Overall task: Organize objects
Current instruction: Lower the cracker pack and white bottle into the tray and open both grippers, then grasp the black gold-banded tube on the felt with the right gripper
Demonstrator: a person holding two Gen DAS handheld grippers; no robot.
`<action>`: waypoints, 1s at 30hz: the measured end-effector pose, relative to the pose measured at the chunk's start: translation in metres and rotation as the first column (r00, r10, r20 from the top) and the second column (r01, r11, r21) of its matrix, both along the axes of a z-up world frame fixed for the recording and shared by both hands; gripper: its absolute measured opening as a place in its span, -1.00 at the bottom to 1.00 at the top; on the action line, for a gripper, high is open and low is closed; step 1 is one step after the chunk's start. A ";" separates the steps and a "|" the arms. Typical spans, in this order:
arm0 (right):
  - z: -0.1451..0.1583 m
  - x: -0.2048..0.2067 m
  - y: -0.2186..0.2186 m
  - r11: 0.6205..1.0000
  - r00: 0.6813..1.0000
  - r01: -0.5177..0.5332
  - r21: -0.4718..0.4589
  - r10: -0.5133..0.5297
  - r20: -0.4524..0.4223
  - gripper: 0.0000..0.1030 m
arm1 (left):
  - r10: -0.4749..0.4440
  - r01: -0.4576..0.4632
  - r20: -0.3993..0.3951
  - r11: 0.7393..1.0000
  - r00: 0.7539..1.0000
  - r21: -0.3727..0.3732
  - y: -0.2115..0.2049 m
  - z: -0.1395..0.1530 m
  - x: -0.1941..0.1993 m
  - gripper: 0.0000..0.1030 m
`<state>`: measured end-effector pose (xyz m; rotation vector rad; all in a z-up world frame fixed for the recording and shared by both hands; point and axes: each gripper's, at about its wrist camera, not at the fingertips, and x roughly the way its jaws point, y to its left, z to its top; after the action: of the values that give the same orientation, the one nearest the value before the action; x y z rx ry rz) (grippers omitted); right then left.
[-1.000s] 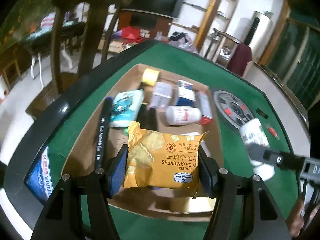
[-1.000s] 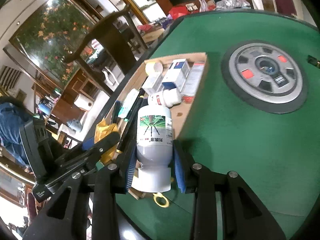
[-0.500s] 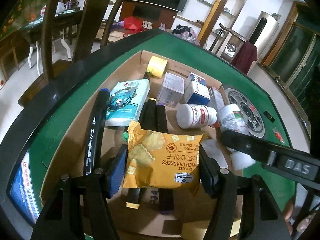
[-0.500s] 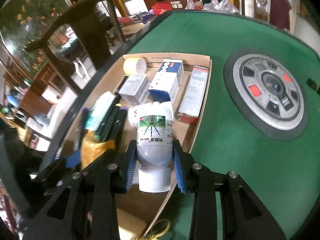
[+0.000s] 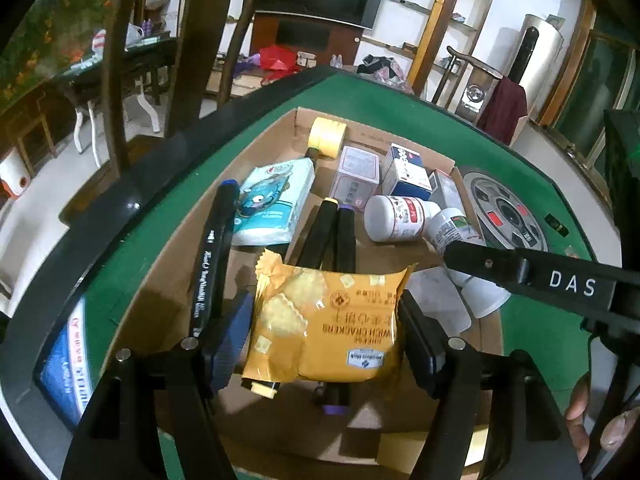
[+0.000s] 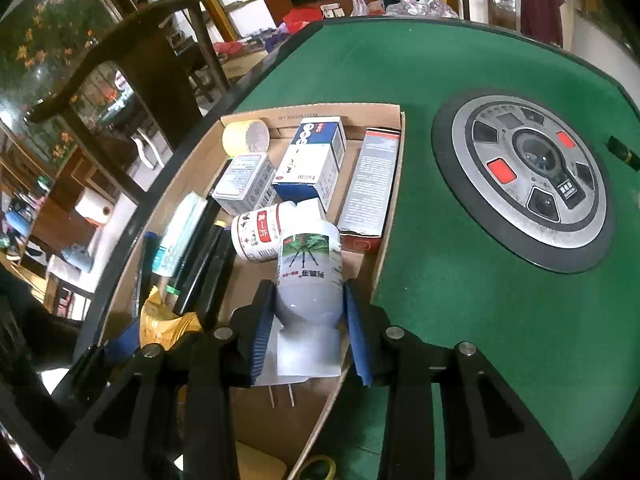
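A shallow cardboard box [image 5: 360, 130] [image 6: 320, 110] lies on the green table. My left gripper [image 5: 324, 340] hangs over its near end, jaws opening. The yellow cracker packet [image 5: 328, 320] lies between the pads on two black markers [image 5: 336, 236], and the pads [image 5: 228, 340] stand just off its ends. My right gripper [image 6: 308, 320] is shut on a white bottle with a green label [image 6: 310, 276] [image 5: 452, 224], held low over the box's right side. The bottle's top nears a lying red-labelled bottle [image 6: 260, 236].
The box also holds a yellow tape roll [image 5: 328, 138], a tissue pack [image 5: 276, 204], several small cartons [image 6: 310, 160] and a long black pen [image 5: 212, 256]. A round grey dial panel [image 6: 524, 176] sits right of the box. A wooden chair [image 5: 188, 40] stands beyond the table edge.
The right gripper carried the white bottle from the table's near side in over the box and lower. The left jaws widened slightly and the cracker packet settled onto the markers.
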<state>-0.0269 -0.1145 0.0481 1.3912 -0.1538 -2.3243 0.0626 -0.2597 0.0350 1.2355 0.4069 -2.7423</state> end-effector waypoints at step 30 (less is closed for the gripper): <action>0.017 0.033 0.136 0.988 0.990 0.126 -0.085 -0.132 -0.058 -0.33 | -0.123 0.104 -0.154 0.987 0.980 -0.126 0.105 0.074 0.036 0.42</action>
<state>0.0066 0.0216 0.0652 1.3016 -0.3244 -2.4352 0.0986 -0.1551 0.1090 1.0441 0.1905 -2.9260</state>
